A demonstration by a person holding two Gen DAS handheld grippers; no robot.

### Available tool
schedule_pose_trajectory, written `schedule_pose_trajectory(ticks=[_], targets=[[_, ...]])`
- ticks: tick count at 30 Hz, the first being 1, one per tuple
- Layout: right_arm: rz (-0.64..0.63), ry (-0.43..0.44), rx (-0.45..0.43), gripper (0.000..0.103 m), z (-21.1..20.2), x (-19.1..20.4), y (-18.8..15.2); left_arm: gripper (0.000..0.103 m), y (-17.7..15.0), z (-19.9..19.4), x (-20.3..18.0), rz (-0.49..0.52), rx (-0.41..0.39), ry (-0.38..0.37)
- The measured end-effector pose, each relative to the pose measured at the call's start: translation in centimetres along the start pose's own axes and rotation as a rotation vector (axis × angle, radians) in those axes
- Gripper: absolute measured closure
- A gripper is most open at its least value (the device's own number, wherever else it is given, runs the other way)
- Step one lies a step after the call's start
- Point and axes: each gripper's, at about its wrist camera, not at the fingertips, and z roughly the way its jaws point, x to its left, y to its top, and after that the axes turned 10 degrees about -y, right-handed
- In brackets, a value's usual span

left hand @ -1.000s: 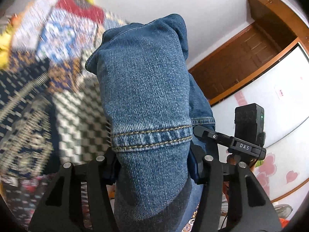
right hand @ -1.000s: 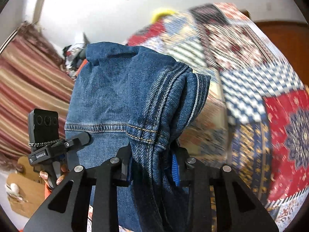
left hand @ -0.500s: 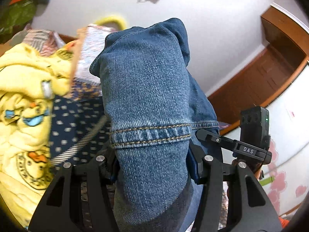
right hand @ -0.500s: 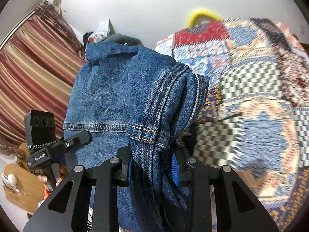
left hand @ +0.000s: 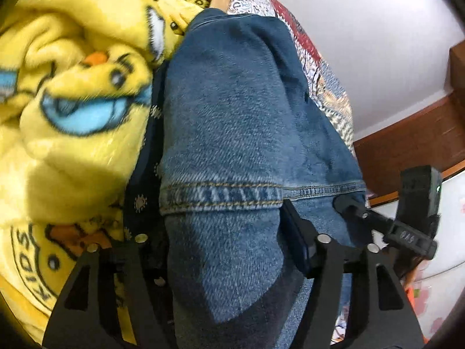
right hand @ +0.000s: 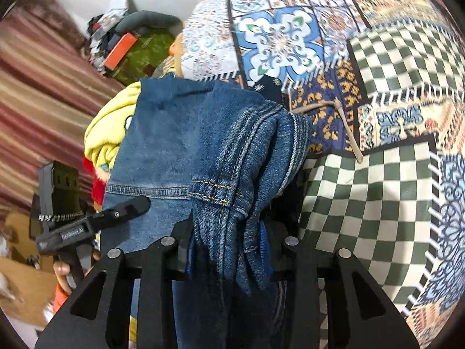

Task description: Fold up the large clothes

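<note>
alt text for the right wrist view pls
The right gripper is shut on a bunched seam of blue jeans, held over a patchwork bedspread. The left gripper is at the left, by a yellow blanket.

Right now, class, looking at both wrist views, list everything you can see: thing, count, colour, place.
jeans: one, blue denim, clamped in both tongs.
blanket: one, yellow with cartoon ducks, left of the jeans.
bedspread: one, multicoloured patchwork, under and beyond the jeans.
curtain: one, red-striped, far left of the right view.
clutter pile: several items, mixed colours, by the wall.
wall: white, behind.
left tongs: black, shut on denim.
right tongs: black, shut on denim.
</note>
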Motion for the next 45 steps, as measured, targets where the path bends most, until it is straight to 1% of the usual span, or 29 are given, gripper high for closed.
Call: schedule_pose_trajectory(ticks=[1, 3, 5, 6, 8, 9, 11, 13, 16, 17, 19, 22, 25, 27, 30, 32, 33, 35, 36, 37, 39, 41, 45], targets=[[-0.035, -0.022, -0.011, 0.068, -0.4, 0.4, -0.4, 0.036, -0.2, -0.2, -0.2, 0.009, 0.000, 0.015], [-0.087, -0.069, -0.029, 0.063, -1.0, 1.3, -0.9, 0.035, -0.9, -0.7, -1.3, 0.058, -0.008, 0.085], [-0.121, -0.119, -0.053, 0.061, -1.9, 1.8, -1.9, 0.030, -1.7, -1.2, -2.4, 0.092, -0.014, 0.136], [-0.127, -0.135, -0.058, 0.060, -2.1, 1.9, -2.2, 0.028, -2.3, -1.5, -3.2, 0.109, -0.013, 0.162], [-0.137, -0.165, -0.056, 0.054, -2.4, 1.8, -2.8, 0.023, -3.3, -1.8, -4.1, 0.146, -0.005, 0.211], [-0.142, -0.184, -0.053, 0.053, -2.7, 1.7, -3.5, 0.023, -4.2, -2.1, -4.8, 0.178, -0.012, 0.250], [-0.152, -0.208, -0.052, 0.046, -2.7, 1.6, -4.0, 0.021, -5.3, -2.9, -5.4, 0.210, -0.043, 0.296], [-0.160, -0.224, -0.057, 0.044, -3.4, 1.5, -5.1, 0.015, -6.6, -3.4, -6.0, 0.214, -0.040, 0.321], [-0.167, -0.251, -0.057, 0.043, -4.6, 1.6, -6.9, 0.015, -9.1, -3.6, -6.6, 0.251, -0.012, 0.370], [-0.175, -0.256, -0.051, 0.043, -5.0, 1.7, -7.5, 0.015, -10.1, -3.9, -7.1, 0.274, -0.016, 0.394], [-0.190, -0.265, -0.048, 0.043, -6.0, 2.0, -8.5, 0.015, -11.3, -4.5, -8.1, 0.294, -0.029, 0.418], [-0.200, -0.273, -0.091, 0.043, -8.4, 2.6, -9.8, 0.015, -12.8, -5.8, -9.8, 0.310, -0.052, 0.431], [-0.202, -0.251, -0.162, 0.043, -11.7, 3.4, -10.8, 0.015, -13.8, -8.0, -12.6, 0.353, -0.118, 0.425], [-0.207, -0.234, -0.235, 0.043, -14.7, 4.3, -11.3, 0.015, -14.4, -9.4, -15.0, 0.394, -0.176, 0.419], [-0.216, -0.213, -0.334, 0.043, -18.7, 5.7, -12.1, 0.015, -15.7, -12.9, -19.1, 0.463, -0.283, 0.393], [-0.231, -0.200, -0.413, 0.043, -21.7, 6.8, -12.7, 0.015, -16.4, -15.4, -22.0, 0.508, -0.362, 0.362], [-0.241, -0.195, -0.464, 0.043, -23.6, 7.5, -13.3, 0.015, -17.2, -16.9, -23.5, 0.534, -0.411, 0.343], [-0.255, -0.183, -0.540, 0.043, -26.0, 8.6, -14.2, 0.015, -18.8, -19.3, -26.3, 0.575, -0.492, 0.315], [-0.261, -0.174, -0.589, 0.043, -27.8, 9.2, -14.9, 0.015, -19.4, -20.1, -27.1, 0.589, -0.520, 0.307], [-0.265, -0.168, -0.625, 0.043, -28.8, 9.7, -15.5, 0.015, -20.6, -21.3, -28.5, 0.616, -0.568, 0.290], [-0.274, -0.156, -0.699, 0.043, -30.8, 10.5, -16.7, 0.015, -22.3, -22.8, -30.3, 0.652, -0.632, 0.273], [-0.283, -0.139, -0.772, 0.043, -32.7, 11.5, -18.2, 0.015, -24.7, -24.1, -32.1, 0.699, -0.707, 0.274], [-0.298, -0.124, -0.886, 0.043, -35.1, 12.9, -21.1, 0.015, -29.0, -25.5, -34.5, 0.767, -0.818, 0.288]])
